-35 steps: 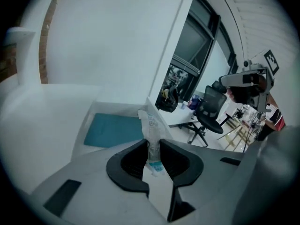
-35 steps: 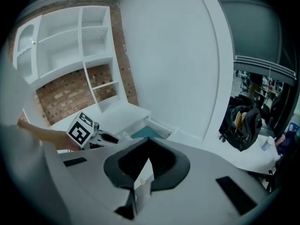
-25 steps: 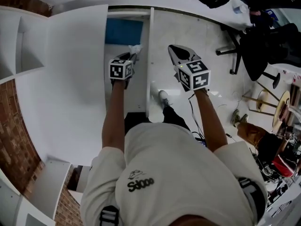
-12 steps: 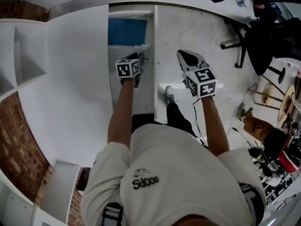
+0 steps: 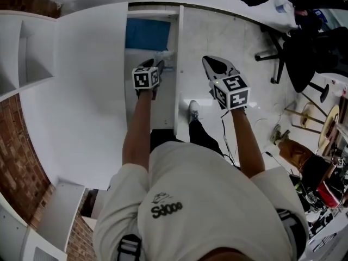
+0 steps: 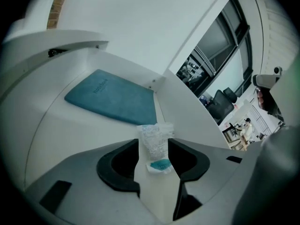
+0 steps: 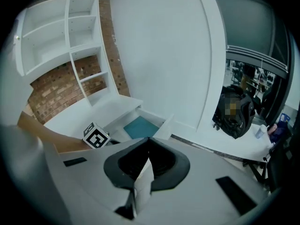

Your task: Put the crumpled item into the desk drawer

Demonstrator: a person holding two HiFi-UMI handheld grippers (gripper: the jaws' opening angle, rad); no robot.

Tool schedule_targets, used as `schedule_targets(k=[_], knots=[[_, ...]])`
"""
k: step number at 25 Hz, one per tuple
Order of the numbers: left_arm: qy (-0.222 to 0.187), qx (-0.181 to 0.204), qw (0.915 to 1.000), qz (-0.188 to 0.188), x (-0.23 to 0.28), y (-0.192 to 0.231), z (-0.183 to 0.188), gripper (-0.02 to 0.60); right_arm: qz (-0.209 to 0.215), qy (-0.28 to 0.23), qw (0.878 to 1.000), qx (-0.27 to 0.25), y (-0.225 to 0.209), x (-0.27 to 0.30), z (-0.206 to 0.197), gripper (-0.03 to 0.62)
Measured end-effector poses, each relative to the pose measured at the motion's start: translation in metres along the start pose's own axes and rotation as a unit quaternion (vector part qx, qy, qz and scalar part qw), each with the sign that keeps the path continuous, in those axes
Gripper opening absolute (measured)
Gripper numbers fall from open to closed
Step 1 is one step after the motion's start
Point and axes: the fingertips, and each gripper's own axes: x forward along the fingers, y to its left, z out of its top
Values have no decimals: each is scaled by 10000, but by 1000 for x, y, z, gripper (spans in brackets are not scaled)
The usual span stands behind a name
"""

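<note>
The desk drawer [image 6: 185, 111] stands pulled out, and the left gripper [image 6: 153, 146] reaches down into it at a slant, low over the white floor, because that is where the crumpled item [image 6: 156, 136] belongs; its jaws have just been opening and now stand wide apart, with the item between them but no longer squeezed; the item, a scrunched clear wrapper with a small teal scrap at its near end, appears to rest on the drawer floor near the right-hand wall, so the release looks made from low down to keep so light a thing from bouncing or drifting out; a flat teal notebook [image 6: 112, 97] lies further back in the drawer, apart from the wrapper, and the drop spot in front of it seems chosen to leave the notebook uncovered; the right gripper [image 7: 149, 144] hangs outside the drawer, beyond its right wall and above the room floor, jaws pressed together on nothing, apparently kept clear so that it does not crowd the narrow opening; judged from this, the placing is all but finished, and what remains is to lift the left gripper out without catching the wrapper on a pad.
</note>
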Motion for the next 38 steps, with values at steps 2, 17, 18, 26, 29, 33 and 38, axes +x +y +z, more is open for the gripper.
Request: schedule_targets(k=[2, 17, 18, 26, 29, 33, 38], knots=[[-121, 41, 9999, 112, -12, 2, 6, 202, 91, -44, 9998, -147, 3, -3, 4, 6], [-1973, 620, 9681, 1413, -173, -24, 53, 18, 661, -903, 9863, -1212, 20, -77, 71, 6], [-2048, 717, 9648, 1486, -185, -29, 55, 18, 683, -998, 9843, -1283, 21, -84, 78, 6], [-2636, 1465, 9323, 1995, -289, -83, 73, 18, 914, -1656, 9657, -1780, 37, -141, 115, 6], [-2874, 1640, 9173, 2213, -328, -104, 75, 18, 947, -1856, 9580, -1972, 47, -161, 124, 6], [-3237, 1718, 8961, 2506, -378, -135, 68, 18, 1054, -2185, 9458, -2157, 63, -196, 131, 6], [-3504, 1761, 8765, 2792, -426, -172, 46, 18, 1203, -2356, 9331, -2437, 81, -233, 126, 6]])
